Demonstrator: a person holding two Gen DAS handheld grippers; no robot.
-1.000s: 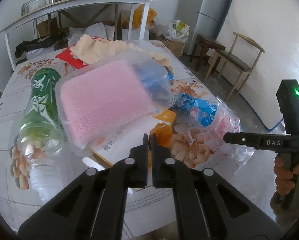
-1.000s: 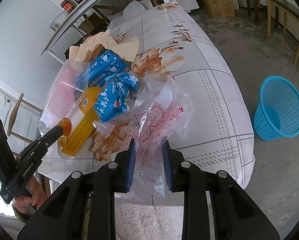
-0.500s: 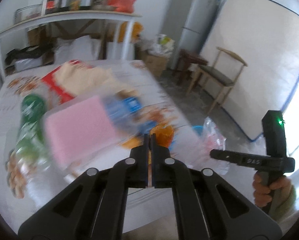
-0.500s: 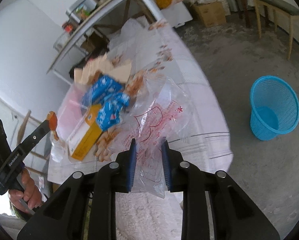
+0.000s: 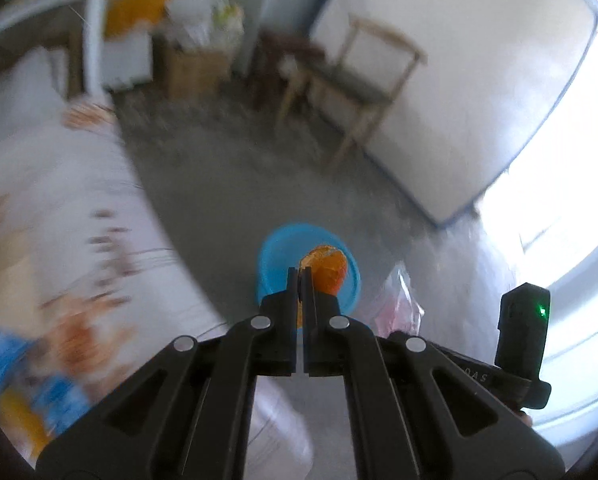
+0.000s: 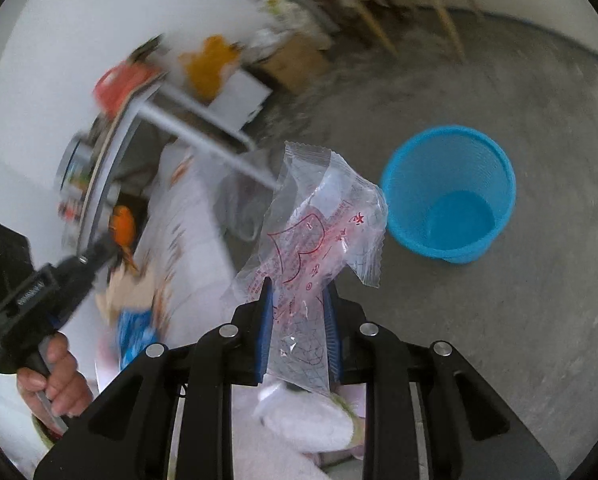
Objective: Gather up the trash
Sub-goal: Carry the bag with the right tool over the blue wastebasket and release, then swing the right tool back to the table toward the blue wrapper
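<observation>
My left gripper (image 5: 300, 280) is shut on a small orange wrapper (image 5: 326, 271), held in the air in line with the blue mesh basket (image 5: 273, 252) on the floor. The left gripper and its orange wrapper (image 6: 123, 228) also show in the right wrist view. My right gripper (image 6: 298, 304) is shut on a clear plastic bag with red print (image 6: 319, 224), held above the floor to the left of the blue basket (image 6: 451, 196). The right gripper's body (image 5: 521, 344) and the bag (image 5: 399, 300) show low right in the left wrist view.
The table with the floral cloth (image 5: 59, 208) and leftover blue and yellow packets (image 5: 15, 376) lies to the left. A wooden chair (image 5: 363, 80), a stool and cardboard boxes (image 5: 195, 68) stand across the grey floor. A white shelf (image 6: 187, 120) stands behind the table.
Both grippers have swung off the table toward the floor, carrying the orange wrapper and the clear bag. The blue basket is now nearer and more central in both views.
</observation>
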